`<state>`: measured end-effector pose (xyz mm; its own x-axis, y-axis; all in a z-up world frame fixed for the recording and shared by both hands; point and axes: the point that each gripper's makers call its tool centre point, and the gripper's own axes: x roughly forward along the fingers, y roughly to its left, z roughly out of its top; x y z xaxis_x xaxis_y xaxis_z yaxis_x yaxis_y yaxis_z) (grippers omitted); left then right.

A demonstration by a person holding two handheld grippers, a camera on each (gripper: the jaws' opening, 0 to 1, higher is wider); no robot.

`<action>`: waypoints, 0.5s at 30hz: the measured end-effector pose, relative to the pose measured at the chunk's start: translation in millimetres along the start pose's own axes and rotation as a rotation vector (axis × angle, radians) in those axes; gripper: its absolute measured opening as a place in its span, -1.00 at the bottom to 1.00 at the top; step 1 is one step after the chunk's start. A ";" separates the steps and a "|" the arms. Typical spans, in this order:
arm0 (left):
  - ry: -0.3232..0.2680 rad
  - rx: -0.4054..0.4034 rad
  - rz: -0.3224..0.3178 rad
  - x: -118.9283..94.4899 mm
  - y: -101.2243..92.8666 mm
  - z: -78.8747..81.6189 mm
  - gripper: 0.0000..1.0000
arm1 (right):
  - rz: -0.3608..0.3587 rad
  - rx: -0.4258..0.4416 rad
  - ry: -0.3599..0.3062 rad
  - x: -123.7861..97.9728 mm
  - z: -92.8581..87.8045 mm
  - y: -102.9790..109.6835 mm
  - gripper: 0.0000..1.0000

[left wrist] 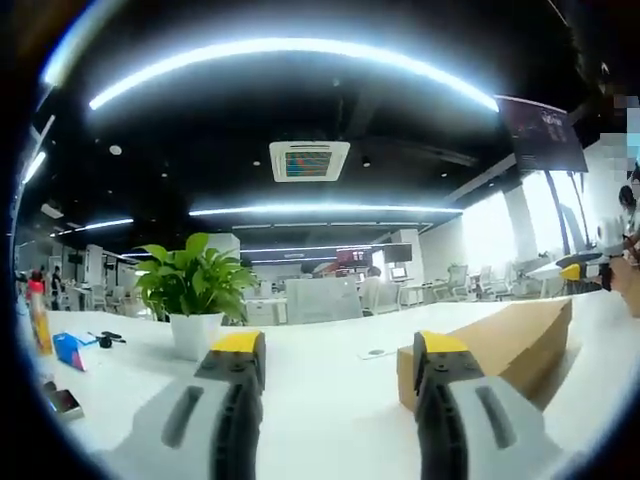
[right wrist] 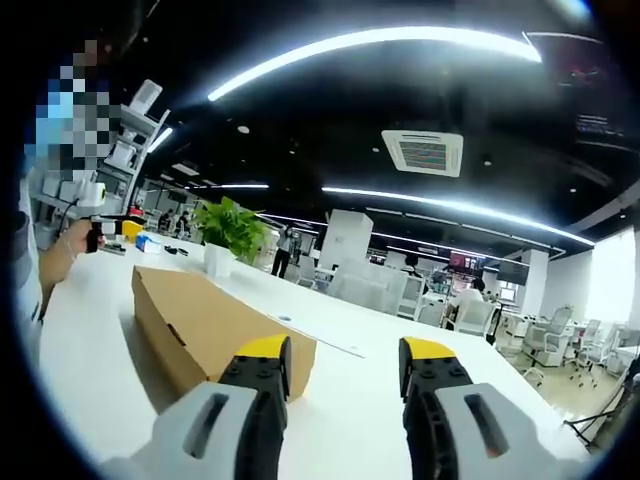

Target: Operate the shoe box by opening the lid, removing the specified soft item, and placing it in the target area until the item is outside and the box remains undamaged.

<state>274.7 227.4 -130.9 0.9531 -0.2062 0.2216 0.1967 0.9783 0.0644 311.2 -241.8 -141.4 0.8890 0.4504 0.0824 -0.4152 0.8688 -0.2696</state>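
A closed brown cardboard shoe box (left wrist: pixel 505 340) lies on the white table (left wrist: pixel 330 400), just right of my left gripper (left wrist: pixel 340 350), which is open with nothing between its jaws. In the right gripper view the same box (right wrist: pixel 195 315) stretches away to the left of my right gripper (right wrist: pixel 348 352), also open and holding nothing. Both grippers hover above the table, apart from the box. The right gripper (left wrist: pixel 575 270) shows small past the box's far end in the left gripper view. A hand holds the left gripper (right wrist: pixel 108 228) at the left edge of the right gripper view. The box's contents are hidden.
A potted green plant (left wrist: pixel 195 290) in a white pot stands on the table beyond the left gripper, and it is the plant (right wrist: pixel 228 235) behind the box. A blue item (left wrist: pixel 68 350) and an orange bottle (left wrist: pixel 38 318) sit at the table's left. Office desks and chairs lie beyond.
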 end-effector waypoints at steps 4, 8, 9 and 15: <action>-0.001 -0.016 -0.023 0.5 -5.1 -0.2 0.22 | 0.093 0.022 -0.005 0.9 2.5 17.0 -0.17; 0.011 -0.054 -0.073 1.9 -13.5 -2.3 0.21 | 0.154 0.017 -0.006 2.0 3.5 31.1 -0.17; 0.014 -0.059 -0.082 2.3 -15.1 -2.9 0.21 | 0.178 0.014 0.000 2.5 2.4 37.0 -0.18; 0.032 -0.054 -0.119 4.2 -23.4 -6.0 0.21 | 0.228 0.017 0.014 4.7 -2.0 49.1 -0.22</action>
<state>275.4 203.7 -137.2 0.9291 -0.3210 0.1839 0.3201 0.9467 0.0354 295.4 -197.4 -156.1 0.7743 0.6328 0.0074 -0.6090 0.7483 -0.2631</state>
